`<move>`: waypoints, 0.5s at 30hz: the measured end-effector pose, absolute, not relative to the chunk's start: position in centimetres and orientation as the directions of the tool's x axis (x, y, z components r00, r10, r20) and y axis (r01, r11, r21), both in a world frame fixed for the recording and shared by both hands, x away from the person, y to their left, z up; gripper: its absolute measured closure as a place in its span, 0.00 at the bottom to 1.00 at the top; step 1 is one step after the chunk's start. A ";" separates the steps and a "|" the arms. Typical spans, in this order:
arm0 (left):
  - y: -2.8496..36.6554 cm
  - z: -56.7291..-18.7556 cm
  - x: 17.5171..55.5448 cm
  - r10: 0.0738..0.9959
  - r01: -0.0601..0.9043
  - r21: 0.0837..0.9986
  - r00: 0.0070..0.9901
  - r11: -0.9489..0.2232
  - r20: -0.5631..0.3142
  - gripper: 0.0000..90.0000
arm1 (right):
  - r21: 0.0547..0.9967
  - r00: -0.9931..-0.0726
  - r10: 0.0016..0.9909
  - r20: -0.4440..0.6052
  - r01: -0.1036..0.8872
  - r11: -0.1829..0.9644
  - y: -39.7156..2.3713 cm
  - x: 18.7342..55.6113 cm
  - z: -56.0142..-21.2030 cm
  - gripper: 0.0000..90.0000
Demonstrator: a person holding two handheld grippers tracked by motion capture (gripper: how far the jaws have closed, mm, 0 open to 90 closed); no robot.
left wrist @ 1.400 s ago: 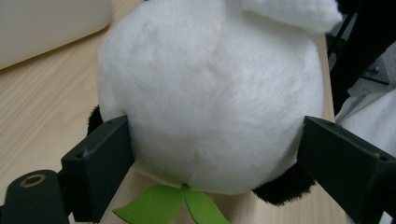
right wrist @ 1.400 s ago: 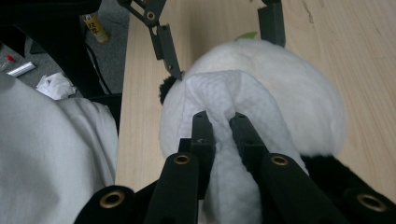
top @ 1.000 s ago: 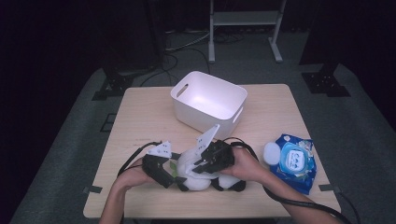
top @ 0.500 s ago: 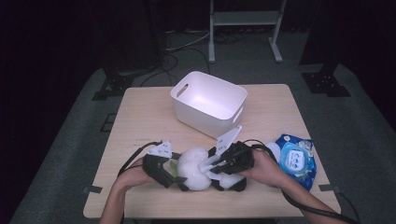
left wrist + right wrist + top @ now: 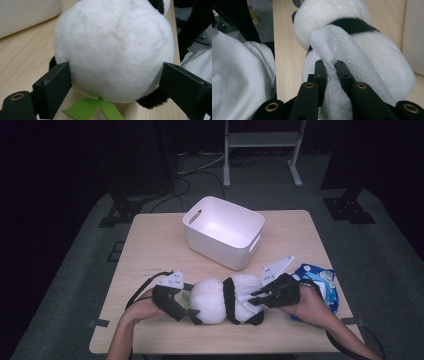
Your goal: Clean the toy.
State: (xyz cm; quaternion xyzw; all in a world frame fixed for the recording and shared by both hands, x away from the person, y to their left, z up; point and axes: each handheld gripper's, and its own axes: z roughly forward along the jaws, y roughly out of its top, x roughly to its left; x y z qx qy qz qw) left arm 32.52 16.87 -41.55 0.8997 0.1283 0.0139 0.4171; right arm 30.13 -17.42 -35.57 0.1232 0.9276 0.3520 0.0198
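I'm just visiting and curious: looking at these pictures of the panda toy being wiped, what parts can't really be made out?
- Panda toy: its face is turned away in the high view; the left tool covers that end.
- Wipe: its lower end is hidden behind the right tool in the right gripper view.
- Blue wipe pack: print too small to read, partly behind the right hand.
- White bin: cut off by the edge in both gripper views.
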 end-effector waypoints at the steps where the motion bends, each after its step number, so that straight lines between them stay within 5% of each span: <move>1: 16.9 -41.6 32.5 0.242 0.220 0.754 0.967 -0.619 -0.084 0.11 | 0.656 -0.967 0.249 0.048 0.219 0.722 -17.9 30.1 -35.6 0.90; 15: 17.0 -41.8 32.6 0.244 0.231 0.754 0.965 -0.615 -0.097 0.11 | 0.662 -0.962 0.271 0.040 0.229 0.714 -18.3 30.7 -35.3 0.89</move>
